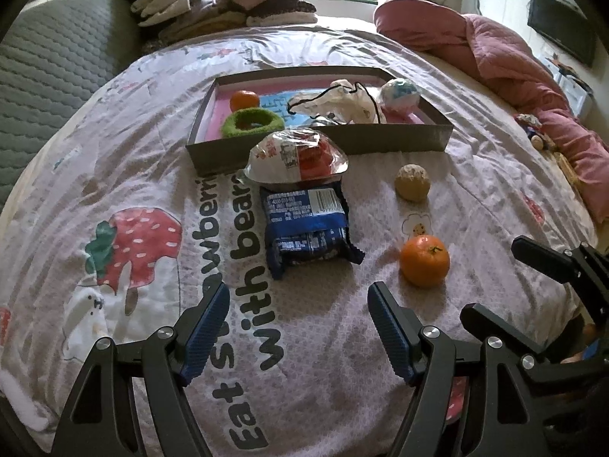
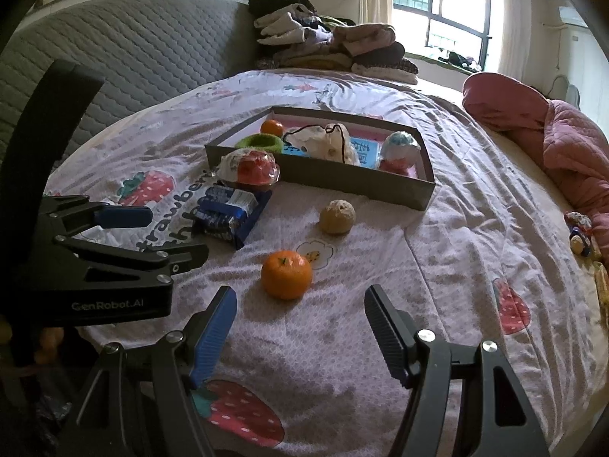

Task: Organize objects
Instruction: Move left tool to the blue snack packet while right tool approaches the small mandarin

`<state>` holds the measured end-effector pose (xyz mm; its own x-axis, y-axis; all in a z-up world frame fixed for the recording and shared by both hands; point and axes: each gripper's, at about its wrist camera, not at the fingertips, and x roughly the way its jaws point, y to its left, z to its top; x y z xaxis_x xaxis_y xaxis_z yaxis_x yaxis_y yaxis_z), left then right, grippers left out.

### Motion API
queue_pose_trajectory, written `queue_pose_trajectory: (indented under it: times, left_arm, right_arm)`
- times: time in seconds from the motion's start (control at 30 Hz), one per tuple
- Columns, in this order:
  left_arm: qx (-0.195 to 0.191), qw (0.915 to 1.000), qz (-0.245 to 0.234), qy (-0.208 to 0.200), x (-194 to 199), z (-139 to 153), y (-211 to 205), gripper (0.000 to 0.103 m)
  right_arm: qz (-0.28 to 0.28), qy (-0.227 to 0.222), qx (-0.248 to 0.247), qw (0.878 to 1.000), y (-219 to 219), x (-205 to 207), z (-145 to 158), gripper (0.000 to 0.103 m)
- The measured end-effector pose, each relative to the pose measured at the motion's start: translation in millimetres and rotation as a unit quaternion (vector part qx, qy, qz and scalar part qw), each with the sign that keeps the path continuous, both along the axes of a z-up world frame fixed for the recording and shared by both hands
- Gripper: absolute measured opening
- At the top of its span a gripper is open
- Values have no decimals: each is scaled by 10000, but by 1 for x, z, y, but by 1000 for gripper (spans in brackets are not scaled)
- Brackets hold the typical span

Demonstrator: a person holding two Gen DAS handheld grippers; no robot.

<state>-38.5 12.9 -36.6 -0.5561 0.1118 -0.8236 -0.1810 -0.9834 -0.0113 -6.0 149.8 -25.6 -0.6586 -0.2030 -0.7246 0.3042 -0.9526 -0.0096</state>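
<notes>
Right gripper wide open, empty; tangerine lies just ahead, centred between its jaws. Left gripper open, empty, farther off.

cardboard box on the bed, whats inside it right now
Inside the cardboard box: an orange, a green fuzzy ring, a white drawstring pouch and a blue-white ball. The pouch and near wall hide part of the floor.

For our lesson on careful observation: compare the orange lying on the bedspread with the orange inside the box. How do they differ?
The near orange lies loose on the bedspread, outside the box; the far orange sits inside the box, at a back corner. The near orange has nothing touching it; the far orange sits right by a green ring. Both are round, bright orange and look alike in kind.
</notes>
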Motion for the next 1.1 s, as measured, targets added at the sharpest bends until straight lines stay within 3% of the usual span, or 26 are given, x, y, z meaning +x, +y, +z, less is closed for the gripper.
queue_pose_trajectory:
  times: [0.5, 1.1]
  left_arm:
    - [113, 9999, 12, -70, -7, -7, 2, 76]
    - [336, 9991, 245, -89, -43, -16, 3, 76]
  right_arm:
    - [20, -95, 12, 10000, -1, -5, -12, 69]
    - [-61, -91, -8, 9999, -5, -23, -32, 69]
